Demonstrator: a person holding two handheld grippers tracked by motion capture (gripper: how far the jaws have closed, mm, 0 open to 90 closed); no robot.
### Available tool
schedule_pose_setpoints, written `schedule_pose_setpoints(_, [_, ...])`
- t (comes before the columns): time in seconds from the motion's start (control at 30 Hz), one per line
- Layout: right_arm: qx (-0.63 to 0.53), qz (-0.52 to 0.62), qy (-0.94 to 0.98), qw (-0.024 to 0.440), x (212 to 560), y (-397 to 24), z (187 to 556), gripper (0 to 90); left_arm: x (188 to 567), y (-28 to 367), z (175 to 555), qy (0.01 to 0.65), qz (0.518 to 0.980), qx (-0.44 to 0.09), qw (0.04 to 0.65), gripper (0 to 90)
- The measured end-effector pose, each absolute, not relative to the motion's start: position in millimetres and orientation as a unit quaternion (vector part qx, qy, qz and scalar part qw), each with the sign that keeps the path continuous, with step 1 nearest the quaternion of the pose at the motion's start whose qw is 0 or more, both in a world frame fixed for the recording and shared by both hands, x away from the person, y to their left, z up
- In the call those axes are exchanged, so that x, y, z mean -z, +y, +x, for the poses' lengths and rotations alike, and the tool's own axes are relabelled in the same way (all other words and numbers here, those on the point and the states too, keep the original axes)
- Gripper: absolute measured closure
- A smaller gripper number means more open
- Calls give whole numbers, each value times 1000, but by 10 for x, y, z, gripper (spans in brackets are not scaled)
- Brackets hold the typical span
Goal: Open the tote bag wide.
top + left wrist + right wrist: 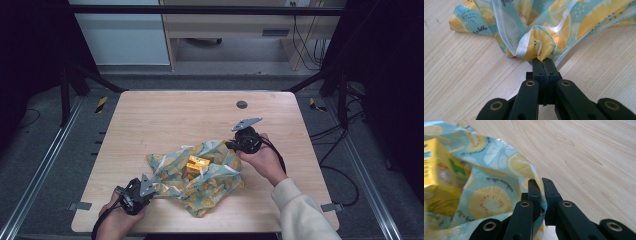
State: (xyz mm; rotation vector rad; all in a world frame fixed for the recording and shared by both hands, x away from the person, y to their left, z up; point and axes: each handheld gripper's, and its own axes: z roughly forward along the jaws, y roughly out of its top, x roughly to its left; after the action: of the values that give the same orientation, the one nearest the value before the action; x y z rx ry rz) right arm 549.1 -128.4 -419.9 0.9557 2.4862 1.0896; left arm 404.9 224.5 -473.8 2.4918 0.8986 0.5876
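Cloth: a thin teal and yellow fabric wrap printed with citrus slices [200,175], lying crumpled on the light wooden table [165,115] near its front edge, about midway along it.
Box: a small yellow carton [196,163] sitting in the middle of the cloth.
My left gripper [543,63]: clenched on a bunched corner of the cloth, near the table's front left corner.
My right gripper [539,185]: jaws nipping the cloth's edge on its far right side.
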Motion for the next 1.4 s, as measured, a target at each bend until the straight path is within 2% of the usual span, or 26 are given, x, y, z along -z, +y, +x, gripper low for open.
schedule_pose_setpoints(0.53, [-366, 390, 833, 143, 4447, -1374, 5798, 873, 4775, 2242, 4048, 325, 903, -201, 197, 900])
schedule_pose_setpoints(1.03, [-352, 396, 836, 146, 4509, -1379, 5809, 844, 4775, 2255, 4052, 325, 905, -195, 193, 900])
schedule_pose_setpoints(1.13, [-363, 390, 833, 149, 4468, -1369, 5768, 734, 4750, 2249, 4037, 328, 899, -200, 212, 900])
schedule_pose_setpoints(1.23, [-373, 384, 829, 162, 4367, -1362, 5690, 595, 4716, 2255, 4023, 331, 891, -206, 232, 822])
schedule_pose_setpoints(1.3, [-377, 377, 828, 173, 4286, -1365, 5627, 435, 4705, 2264, 4018, 340, 882, -205, 252, 732])
schedule_pose_setpoints(1.37, [-377, 377, 826, 184, 4227, -1365, 5570, 304, 4684, 2280, 4009, 351, 872, -204, 271, 623])
schedule_pose_setpoints(1.4, [-379, 376, 824, 192, 4196, -1370, 5534, 266, 4672, 2288, 3998, 354, 869, -206, 277, 606])
